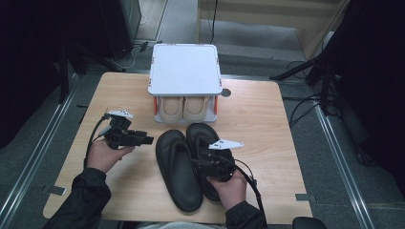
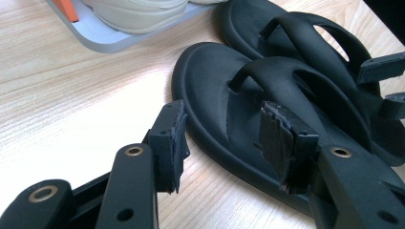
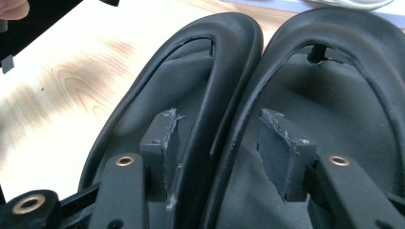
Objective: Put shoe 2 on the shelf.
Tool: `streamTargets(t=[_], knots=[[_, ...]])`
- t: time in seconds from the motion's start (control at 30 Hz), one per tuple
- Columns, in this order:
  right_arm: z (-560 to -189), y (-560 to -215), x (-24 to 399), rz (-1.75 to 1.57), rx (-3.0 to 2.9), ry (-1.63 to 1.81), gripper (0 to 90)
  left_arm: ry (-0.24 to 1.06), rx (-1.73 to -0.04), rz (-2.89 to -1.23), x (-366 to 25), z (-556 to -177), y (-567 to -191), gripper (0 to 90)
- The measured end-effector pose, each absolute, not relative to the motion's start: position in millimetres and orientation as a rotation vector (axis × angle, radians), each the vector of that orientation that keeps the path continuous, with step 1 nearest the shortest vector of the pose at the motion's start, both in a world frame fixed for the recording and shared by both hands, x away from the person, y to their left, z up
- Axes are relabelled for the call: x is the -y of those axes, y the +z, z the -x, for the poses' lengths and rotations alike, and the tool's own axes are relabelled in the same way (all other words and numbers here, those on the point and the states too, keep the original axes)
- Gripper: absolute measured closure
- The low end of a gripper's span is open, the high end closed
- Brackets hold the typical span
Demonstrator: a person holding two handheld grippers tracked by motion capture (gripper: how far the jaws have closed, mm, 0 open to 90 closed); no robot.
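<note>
Beige shoes [image 1: 184,108] in a white rack [image 1: 185,68], wooden table [image 1: 267,119]

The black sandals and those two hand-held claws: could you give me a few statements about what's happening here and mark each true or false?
1. The two black sandals lie side by side on the wooden table. True.
2. The right gripper clamps a beige shoe. False: its jaws stand open over the sandals.
3. A pair of beige shoes sits in the small rack. True.
4. The left gripper is shut. False: it is open, beside the sandals.
</note>
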State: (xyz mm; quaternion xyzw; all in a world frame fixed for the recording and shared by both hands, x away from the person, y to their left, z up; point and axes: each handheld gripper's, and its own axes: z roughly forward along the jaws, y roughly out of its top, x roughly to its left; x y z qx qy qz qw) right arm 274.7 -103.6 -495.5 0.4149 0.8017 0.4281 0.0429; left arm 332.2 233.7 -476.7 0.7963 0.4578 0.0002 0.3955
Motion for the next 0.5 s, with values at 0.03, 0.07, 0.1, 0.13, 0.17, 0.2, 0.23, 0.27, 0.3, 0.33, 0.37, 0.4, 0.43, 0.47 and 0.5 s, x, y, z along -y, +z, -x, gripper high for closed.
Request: streamTargets(t=[0.03, 0.07, 0.1, 0.13, 0.17, 0.2, 0.23, 0.27, 0.3, 0.33, 0.37, 0.4, 0.43, 0.47, 0.5], knots=[[-275, -496, 102, -1.271, -2.454, 1.306, 49.2, 0.000, -1.159, -2.019, -234, -332, -477, 52.1], [-275, -497, 101, -1.275, -2.454, 1.306, 47.9, 0.001, -1.160, -2.019, -233, -332, -477, 52.0], [-274, -499, 99, -1.282, -2.449, 1.299, 46.6, 0.002, -1.160, -2.019, -233, -332, -477, 52.0], [-274, -499, 98, -1.285, -2.447, 1.288, 45.3, 0.000, -1.160, -2.018, -233, -332, -477, 51.9], [-274, -501, 96, -1.289, -2.446, 1.284, 43.7, 0.000, -1.160, -2.018, -233, -332, -477, 51.9], [-274, -502, 93, -1.293, -2.445, 1.281, 42.9, -0.001, -1.160, -2.019, -233, -332, -477, 51.8], [-274, -503, 91, -1.302, -2.444, 1.276, 42.7, -0.001, -1.163, -2.018, -234, -332, -477, 51.7], [-275, -505, 88, -1.306, -2.440, 1.274, 42.1, -0.002, -1.162, -2.017, -234, -333, -477, 51.6], [-275, -506, 86, -1.312, -2.429, 1.263, 42.1, -0.003, -1.162, -2.014, -234, -333, -477, 51.6], [-276, -507, 84, -1.314, -2.422, 1.258, 42.3, -0.004, -1.164, -2.014, -235, -333, -477, 51.7], [-278, -510, 81, -1.325, -2.409, 1.249, 42.7, -0.001, -1.169, -2.011, -236, -333, -477, 52.1], [-278, -511, 80, -1.339, -2.410, 1.243, 44.0, 0.000, -1.169, -2.009, -237, -333, -476, 52.7], [-279, -513, 79, -1.342, -2.408, 1.239, 45.5, 0.002, -1.169, -2.009, -238, -333, -476, 53.0], [-280, -514, 78, -1.351, -2.405, 1.231, 46.8, 0.001, -1.174, -2.000, -239, -333, -476, 53.1], [-281, -515, 77, -1.363, -2.401, 1.230, 47.9, 0.001, -1.178, -1.997, -240, -333, -476, 53.2]])
